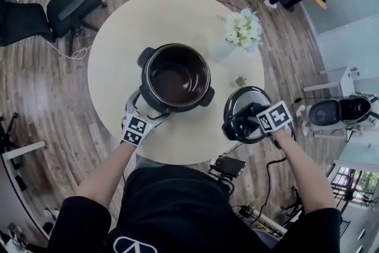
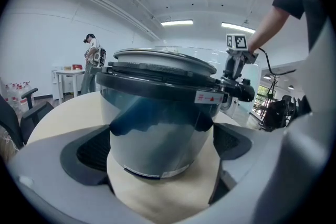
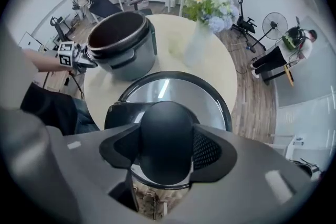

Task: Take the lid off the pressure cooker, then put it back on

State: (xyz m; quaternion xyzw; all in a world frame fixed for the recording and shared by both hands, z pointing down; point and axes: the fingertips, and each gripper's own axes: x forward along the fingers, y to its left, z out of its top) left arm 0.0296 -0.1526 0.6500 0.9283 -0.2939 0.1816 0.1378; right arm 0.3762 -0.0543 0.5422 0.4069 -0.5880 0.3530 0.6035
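While the right gripper [image 3: 167, 147] clenches the knob [image 3: 165, 131] of the lid [image 3: 176, 93] over the table [image 1: 118, 56] edge, right of the open cooker [image 2: 157, 134], and the left gripper [image 1: 145, 108] rests slack-jawed at its wall, grasping nothing, a slip could drop the lid floorward.

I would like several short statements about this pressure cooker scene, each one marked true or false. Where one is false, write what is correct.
1. The cooker has no lid on it. True.
2. The right gripper holds nothing. False: it is shut on the black knob of the lid.
3. Flowers stand on the round table. True.
4. In the head view, the lid is to the left of the cooker. False: it is to the right.
5. The left gripper has its jaws together. False: they stand apart, facing the cooker's side.
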